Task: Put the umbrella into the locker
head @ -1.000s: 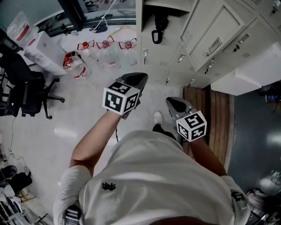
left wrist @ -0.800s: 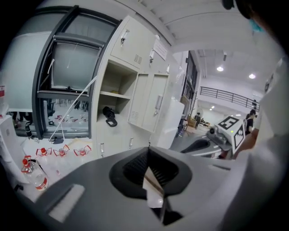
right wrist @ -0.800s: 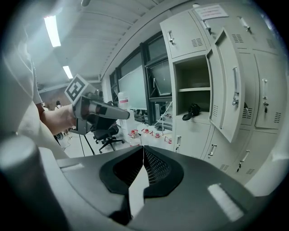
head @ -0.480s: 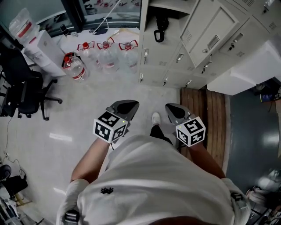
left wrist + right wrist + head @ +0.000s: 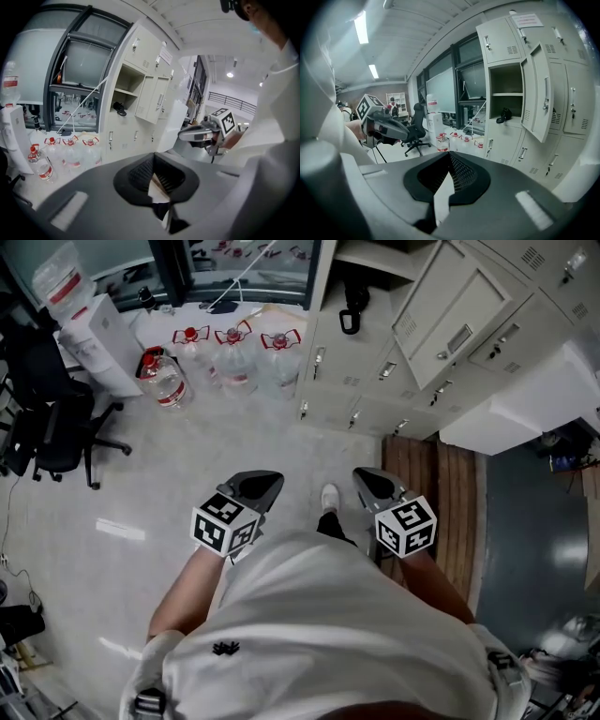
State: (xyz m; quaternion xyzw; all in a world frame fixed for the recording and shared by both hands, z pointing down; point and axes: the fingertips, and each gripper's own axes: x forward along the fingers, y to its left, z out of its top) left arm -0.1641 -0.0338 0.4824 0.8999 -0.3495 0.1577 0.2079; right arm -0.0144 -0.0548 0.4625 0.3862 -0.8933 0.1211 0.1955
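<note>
The black umbrella (image 5: 352, 307) rests in the open locker compartment (image 5: 367, 261), its looped handle hanging over the shelf edge. It also shows as a dark shape on the shelf, as the umbrella (image 5: 119, 108) in the left gripper view and the umbrella (image 5: 504, 115) in the right gripper view. The compartment's door (image 5: 448, 322) stands swung open. My left gripper (image 5: 261, 482) and right gripper (image 5: 366, 476) hover close to my body, well back from the lockers. Both are shut with nothing between the jaws, as the left gripper (image 5: 153, 161) and right gripper (image 5: 450, 157) show in their own views.
Several large water bottles (image 5: 230, 357) stand on the floor left of the lockers, beside a white box (image 5: 94, 343). A black office chair (image 5: 52, 427) is at far left. A wooden platform (image 5: 450, 493) lies before the right lockers. My shoe (image 5: 330, 495) shows between the grippers.
Both grippers have drawn back from the lockers toward my body, the left one farther and lower. The umbrella stays on the locker shelf.
</note>
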